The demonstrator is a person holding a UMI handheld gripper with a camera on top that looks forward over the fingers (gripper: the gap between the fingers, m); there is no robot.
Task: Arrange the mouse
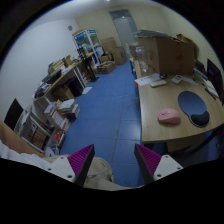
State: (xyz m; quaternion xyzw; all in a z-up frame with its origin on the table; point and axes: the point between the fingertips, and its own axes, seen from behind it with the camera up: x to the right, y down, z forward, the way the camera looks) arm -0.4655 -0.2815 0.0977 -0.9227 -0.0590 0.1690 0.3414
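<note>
A pink mouse [168, 117] lies on the wooden table [160, 98], to the right of and well beyond my fingers. A dark blue oval mouse pad [192, 103] lies just past it on the same table, with a dark thing [200, 118] at its near end. My gripper [114, 165] is open and holds nothing. It hangs over the blue carpet, left of the table's near corner. The magenta pads [80, 160] stand wide apart. A pale beige shape [97, 176] shows low by the left finger; I cannot tell what it is.
Cardboard boxes [163, 50] stand at the table's far end. Cluttered shelves and desks [55, 95] line the left wall. Blue carpet [105, 110] runs between them to a door [125, 32] at the back.
</note>
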